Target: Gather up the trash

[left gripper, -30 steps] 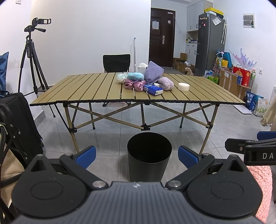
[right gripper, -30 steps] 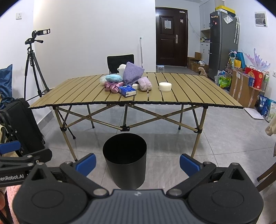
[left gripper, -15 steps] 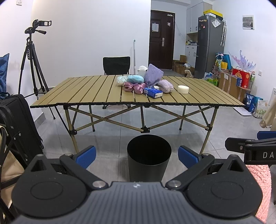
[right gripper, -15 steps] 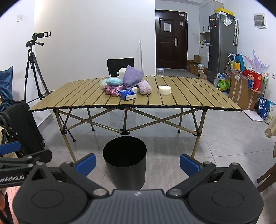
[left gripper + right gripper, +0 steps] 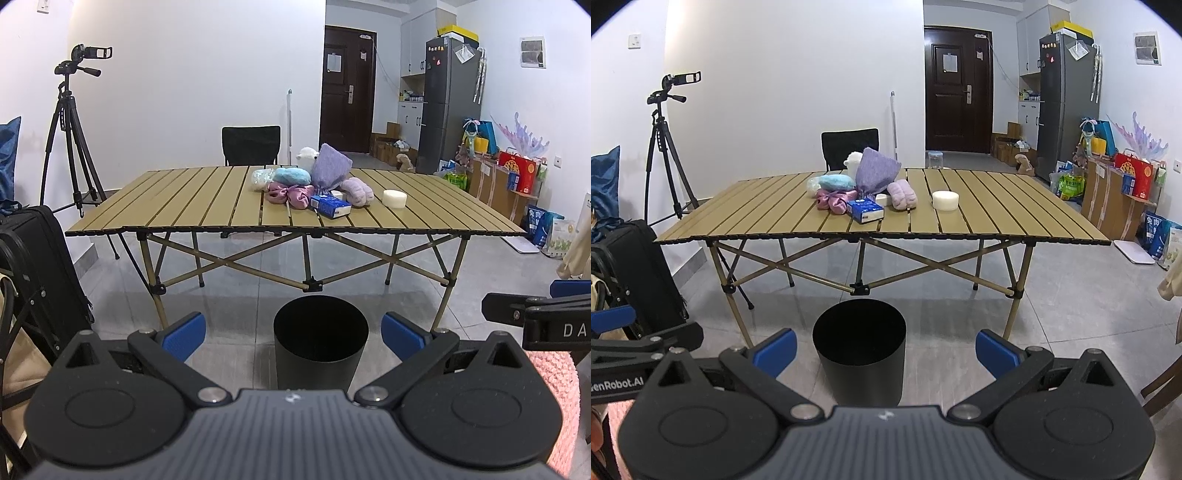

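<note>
A black trash bin [image 5: 320, 339] [image 5: 860, 349] stands on the floor in front of a slatted folding table [image 5: 207, 206] [image 5: 997, 206]. On the table lies a pile: a blue tissue box [image 5: 330, 205] [image 5: 866, 210], a pink cloth bundle [image 5: 291, 195] [image 5: 833, 199], a purple pouch [image 5: 330, 170] [image 5: 875, 172], a lilac roll [image 5: 356, 190] [image 5: 903, 194], a teal bundle [image 5: 293, 176] and a white round puck [image 5: 394, 198] [image 5: 945, 200]. My left gripper [image 5: 293, 334] and right gripper [image 5: 884, 349] are both open and empty, held low, well short of the table.
A black suitcase [image 5: 40, 273] stands at the left. A camera tripod [image 5: 70, 147] is at the back left and a black chair [image 5: 251, 146] behind the table. Boxes and bags [image 5: 517, 184] line the right wall. The right gripper's side [image 5: 535, 317] shows in the left view.
Both grippers have risen a little, so the tabletop looks flatter and lower in view. Nothing on the table has moved. Both stay open.
</note>
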Demonstrator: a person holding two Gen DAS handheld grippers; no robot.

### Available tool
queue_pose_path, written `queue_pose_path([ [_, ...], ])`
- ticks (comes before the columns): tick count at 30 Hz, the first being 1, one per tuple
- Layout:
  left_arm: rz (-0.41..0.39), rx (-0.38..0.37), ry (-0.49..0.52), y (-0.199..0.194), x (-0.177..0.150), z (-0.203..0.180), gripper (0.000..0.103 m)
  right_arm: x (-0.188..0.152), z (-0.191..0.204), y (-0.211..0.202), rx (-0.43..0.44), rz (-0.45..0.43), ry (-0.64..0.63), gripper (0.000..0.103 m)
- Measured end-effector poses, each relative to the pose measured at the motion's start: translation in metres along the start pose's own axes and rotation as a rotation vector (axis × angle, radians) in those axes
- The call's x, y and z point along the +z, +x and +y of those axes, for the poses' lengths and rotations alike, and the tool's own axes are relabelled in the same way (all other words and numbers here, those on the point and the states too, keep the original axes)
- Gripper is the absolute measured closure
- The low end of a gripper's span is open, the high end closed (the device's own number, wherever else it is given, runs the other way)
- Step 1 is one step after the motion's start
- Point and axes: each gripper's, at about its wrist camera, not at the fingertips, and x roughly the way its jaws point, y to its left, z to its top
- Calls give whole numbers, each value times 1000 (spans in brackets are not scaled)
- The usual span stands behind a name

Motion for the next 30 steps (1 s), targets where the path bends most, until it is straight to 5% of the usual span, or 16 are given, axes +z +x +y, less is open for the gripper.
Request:
queue_pose_path([
  [15,-1,19,-7,44,35,9,0,37,3,39,5,-17,-21,0],
  [30,23,28,-9,125,72,9,0,76,-14,127,15,-22,-8,0],
])
